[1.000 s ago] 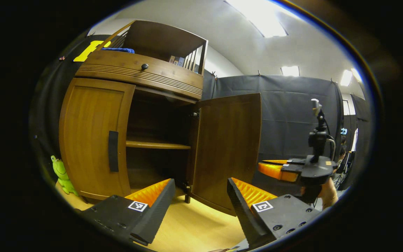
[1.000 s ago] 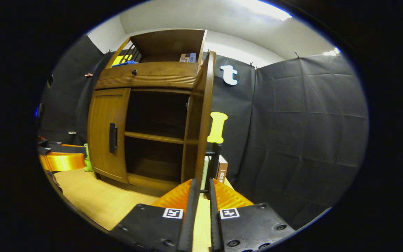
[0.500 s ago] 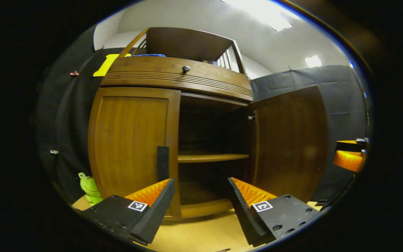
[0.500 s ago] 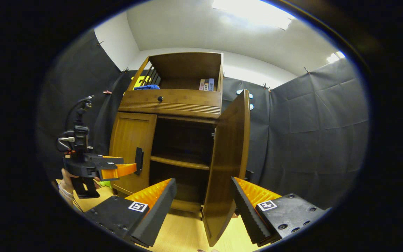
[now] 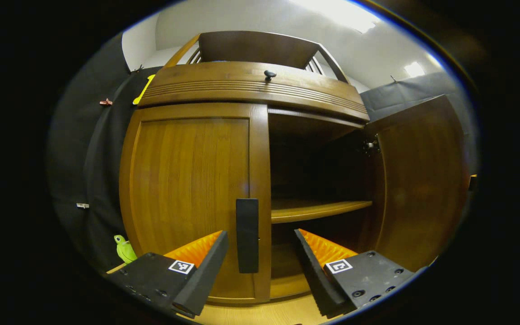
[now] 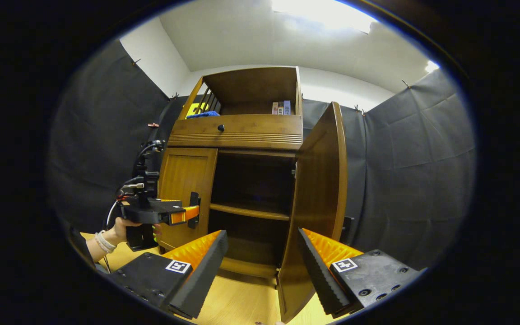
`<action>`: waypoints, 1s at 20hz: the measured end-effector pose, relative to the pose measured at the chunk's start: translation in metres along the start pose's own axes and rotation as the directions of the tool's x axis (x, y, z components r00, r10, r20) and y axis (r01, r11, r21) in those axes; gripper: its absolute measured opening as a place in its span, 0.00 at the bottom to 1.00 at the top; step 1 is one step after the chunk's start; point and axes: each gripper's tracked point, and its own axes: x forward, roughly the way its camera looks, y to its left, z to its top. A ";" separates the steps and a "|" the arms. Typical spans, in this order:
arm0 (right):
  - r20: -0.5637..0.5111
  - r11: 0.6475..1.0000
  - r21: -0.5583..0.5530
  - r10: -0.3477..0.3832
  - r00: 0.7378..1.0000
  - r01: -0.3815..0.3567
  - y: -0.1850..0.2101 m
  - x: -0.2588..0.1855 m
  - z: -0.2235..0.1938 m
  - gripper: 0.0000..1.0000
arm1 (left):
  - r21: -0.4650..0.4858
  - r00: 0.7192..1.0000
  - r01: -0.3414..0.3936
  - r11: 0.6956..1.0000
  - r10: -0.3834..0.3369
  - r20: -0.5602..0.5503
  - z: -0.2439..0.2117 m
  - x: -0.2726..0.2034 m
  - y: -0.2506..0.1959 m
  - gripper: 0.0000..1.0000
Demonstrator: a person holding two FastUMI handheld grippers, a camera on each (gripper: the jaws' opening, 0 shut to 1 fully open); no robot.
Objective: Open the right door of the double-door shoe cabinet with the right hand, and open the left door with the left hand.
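The wooden shoe cabinet (image 5: 251,85) (image 6: 242,131) stands in front of me. Its right door (image 5: 422,180) (image 6: 318,203) is swung wide open. The left door (image 5: 192,194) (image 6: 185,189) is closed, with a dark vertical handle (image 5: 247,234) (image 6: 193,210) at its inner edge. My left gripper (image 5: 260,266) is open, its fingers on either side of that handle without pressing it. In the right gripper view the left gripper (image 6: 183,214), held by a hand (image 6: 122,228), sits at the handle. My right gripper (image 6: 262,266) is open, back from the right door, with nothing between its fingers.
A shelf (image 5: 318,210) crosses the open half of the cabinet. A drawer with a round knob (image 5: 269,73) sits above the doors, and books (image 6: 280,107) stand on the open top shelf. A green toy frog (image 5: 124,249) sits on the wooden floor (image 6: 237,302) left of the cabinet.
My right gripper let go of the right door's handle, opened and drew back. My left gripper moved in toward the left door until its fingers flank the handle.
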 end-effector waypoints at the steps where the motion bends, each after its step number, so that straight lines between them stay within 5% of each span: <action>1: -0.007 1.000 0.002 0.001 1.000 -0.001 -0.003 0.003 -0.003 0.98 | -0.006 1.000 -0.003 1.000 0.003 -0.009 -0.005 0.006 0.001 0.90; 11: -0.030 1.000 0.011 0.008 1.000 -0.008 -0.010 0.012 -0.016 0.98 | -0.023 0.994 -0.105 0.994 0.104 -0.030 -0.029 0.051 0.034 0.78; 16: -0.045 1.000 -0.020 0.019 0.999 -0.020 -0.005 0.015 -0.022 0.97 | -0.014 0.998 -0.057 0.998 0.057 -0.014 -0.029 0.056 0.019 0.56; 18: -0.059 0.999 -0.018 0.031 0.998 -0.032 -0.001 0.015 -0.025 0.98 | 0.012 0.997 -0.070 0.997 0.070 -0.020 -0.029 0.056 0.020 0.37; 20: -0.072 0.999 -0.017 0.036 0.997 -0.037 0.001 0.013 -0.028 0.96 | -0.007 0.998 -0.061 0.998 0.061 -0.027 -0.029 0.054 0.021 0.36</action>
